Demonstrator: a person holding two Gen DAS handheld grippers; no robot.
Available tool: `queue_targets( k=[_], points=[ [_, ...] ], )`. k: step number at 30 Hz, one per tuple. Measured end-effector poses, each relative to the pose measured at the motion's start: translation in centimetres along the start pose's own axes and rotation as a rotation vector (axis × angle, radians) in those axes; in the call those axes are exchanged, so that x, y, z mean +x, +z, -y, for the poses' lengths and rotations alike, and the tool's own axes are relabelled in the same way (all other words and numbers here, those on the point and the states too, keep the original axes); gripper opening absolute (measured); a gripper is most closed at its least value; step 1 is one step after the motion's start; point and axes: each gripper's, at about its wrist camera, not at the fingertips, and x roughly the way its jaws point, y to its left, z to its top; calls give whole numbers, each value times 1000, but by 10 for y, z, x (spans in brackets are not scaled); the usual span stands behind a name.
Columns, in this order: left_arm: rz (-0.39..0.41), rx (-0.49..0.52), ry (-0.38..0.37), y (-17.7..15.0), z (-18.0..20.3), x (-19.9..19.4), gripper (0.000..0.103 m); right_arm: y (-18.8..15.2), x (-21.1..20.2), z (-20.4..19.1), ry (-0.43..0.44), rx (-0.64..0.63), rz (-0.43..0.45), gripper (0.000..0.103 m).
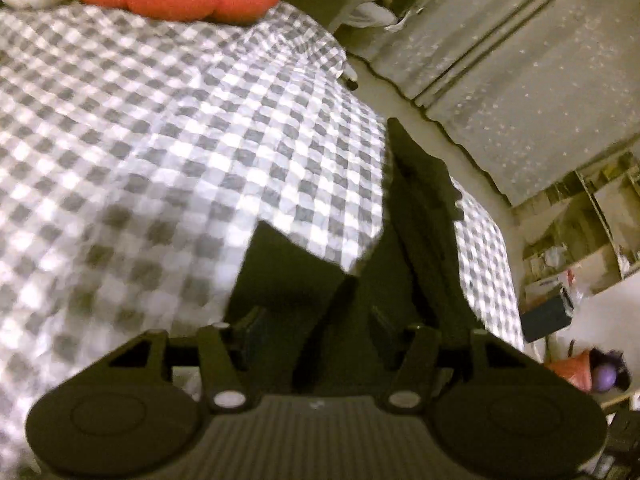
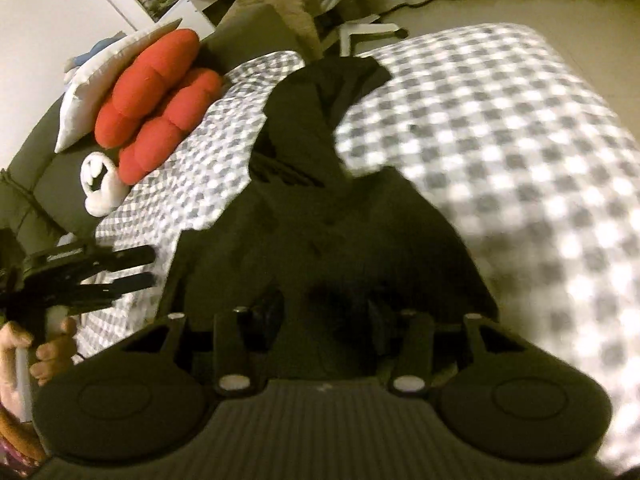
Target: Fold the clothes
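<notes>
garment: dark garment [image 2: 320, 184] bunched on the checkered bed [image 2: 500, 128]
right gripper [image 2: 320, 240]: buried in cloth, jaws can't tell tbh
left gripper [image 2: 132, 268]: jaws slightly apart, holding nothing
risk: probably grabs several layers, fold goes lopsided

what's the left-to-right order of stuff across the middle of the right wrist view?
hand on the left gripper → white plush → red cushion → dark garment → checked bedspread. The right gripper's own fingers are lost under the dark garment.
</notes>
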Motion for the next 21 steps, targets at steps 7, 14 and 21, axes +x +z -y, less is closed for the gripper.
queue_targets(
  k=[7, 14, 21],
  points=[
    [-41, -50, -25, 20, 10, 41, 55, 35, 32, -17, 20, -20, 22, 49],
    [-36, -7, -48, 30, 18, 63, 54, 54, 65, -23, 57, -53, 19, 49],
    [-9, 60, -34, 34, 29, 75, 51, 62, 95, -18, 74, -49, -2, 33]
  ],
)
